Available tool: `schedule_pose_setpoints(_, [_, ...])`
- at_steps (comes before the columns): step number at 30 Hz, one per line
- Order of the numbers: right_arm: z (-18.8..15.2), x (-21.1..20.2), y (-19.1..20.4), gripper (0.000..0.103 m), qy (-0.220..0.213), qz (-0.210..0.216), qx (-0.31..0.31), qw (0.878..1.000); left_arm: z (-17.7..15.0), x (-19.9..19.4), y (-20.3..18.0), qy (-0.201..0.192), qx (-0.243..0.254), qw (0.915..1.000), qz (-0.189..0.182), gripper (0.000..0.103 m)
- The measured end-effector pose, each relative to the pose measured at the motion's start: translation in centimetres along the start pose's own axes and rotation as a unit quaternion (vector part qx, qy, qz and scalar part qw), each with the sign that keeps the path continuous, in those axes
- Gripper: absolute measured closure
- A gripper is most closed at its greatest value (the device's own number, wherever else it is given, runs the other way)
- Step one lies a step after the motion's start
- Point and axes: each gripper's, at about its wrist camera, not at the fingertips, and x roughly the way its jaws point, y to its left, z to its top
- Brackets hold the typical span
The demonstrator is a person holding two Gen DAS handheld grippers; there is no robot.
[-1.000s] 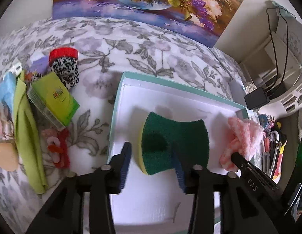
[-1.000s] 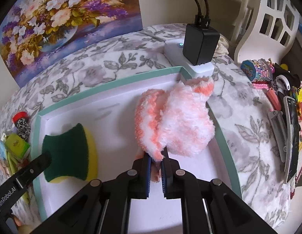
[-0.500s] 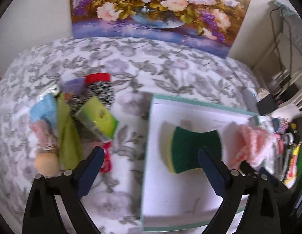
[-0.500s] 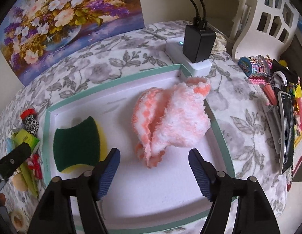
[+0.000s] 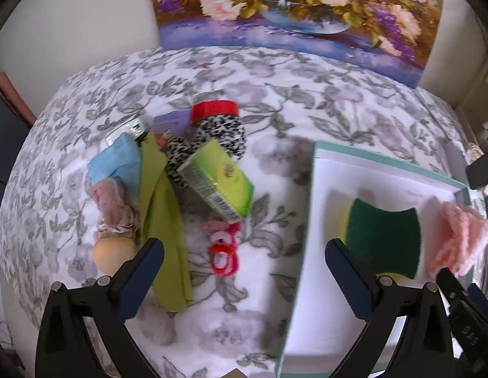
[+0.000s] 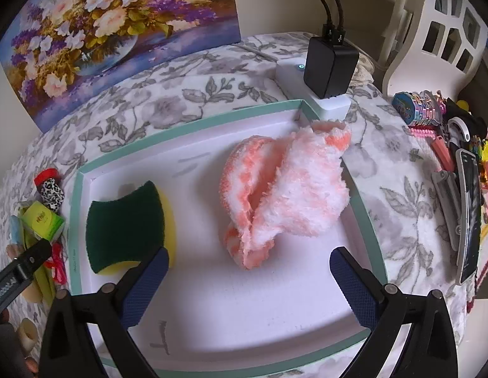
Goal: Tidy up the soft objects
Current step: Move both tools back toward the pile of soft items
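Pink fuzzy cloth [image 6: 285, 195] lies in the white tray [image 6: 212, 299] just ahead of the right gripper [image 6: 247, 286], whose fingers have just been opening wide, nothing between them; green sponge [image 6: 125, 223] sits beyond its left finger.

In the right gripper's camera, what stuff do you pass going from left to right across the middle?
Green packet → green and yellow sponge → fluffy pink and white cloth → phone. The sponge and the cloth both lie in the white tray.

Fluffy pink-and-white fleece sock [image 6: 285, 189], rough green scouring sponge [image 6: 125, 223], smooth matt white tray [image 6: 244, 299], floral cloth-covered desk [image 5: 244, 78].
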Motion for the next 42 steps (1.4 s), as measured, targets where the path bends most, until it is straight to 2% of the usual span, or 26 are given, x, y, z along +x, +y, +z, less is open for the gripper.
schedule_pose_setpoints(4, [0.0,-0.3,0.4,0.0,-0.008,-0.003,-0.008,1.0,0.1,0.2,0.6,-0.006,0.0,1.0,0.006,0.001])
schedule_pose_setpoints(8, [0.0,-0.3,0.7,0.0,-0.011,0.001,-0.011,1.0,0.3,-0.3,1.8,-0.02,-0.001,0.9992,0.033,0.001])
schedule_pose_setpoints(15, [-0.1,-1.2,1.6,0.0,-0.028,0.025,-0.012,0.999,0.9,-2.4,4.5,-0.055,-0.016,0.9974,0.045,0.001])
schedule_pose_setpoints(21, [-0.1,-3.1,3.0,0.0,-0.053,0.079,-0.008,0.995,0.9,-4.1,7.8,-0.077,-0.054,0.9943,0.05,0.001])
schedule_pose_setpoints(26, [-0.5,-3.8,5.6,0.0,-0.051,0.109,-0.023,0.992,0.9,-5.4,10.5,-0.1,-0.08,0.9896,0.065,0.001])
schedule_pose_setpoints(31, [-1.4,-4.1,8.9,0.0,-0.04,0.131,-0.044,0.99,0.7,-5.7,12.9,-0.102,-0.087,0.9864,0.095,0.001])
schedule_pose_setpoints(37, [-2.8,-4.5,14.1,0.0,-0.032,0.153,-0.096,0.983,0.3,-5.8,16.5,-0.101,-0.119,0.9828,0.098,0.001])
schedule_pose_setpoints(42, [-4.0,-4.4,17.7,0.0,-0.031,0.158,-0.135,0.978,-0.2,-5.4,19.0,-0.093,-0.154,0.9813,0.069,0.001])
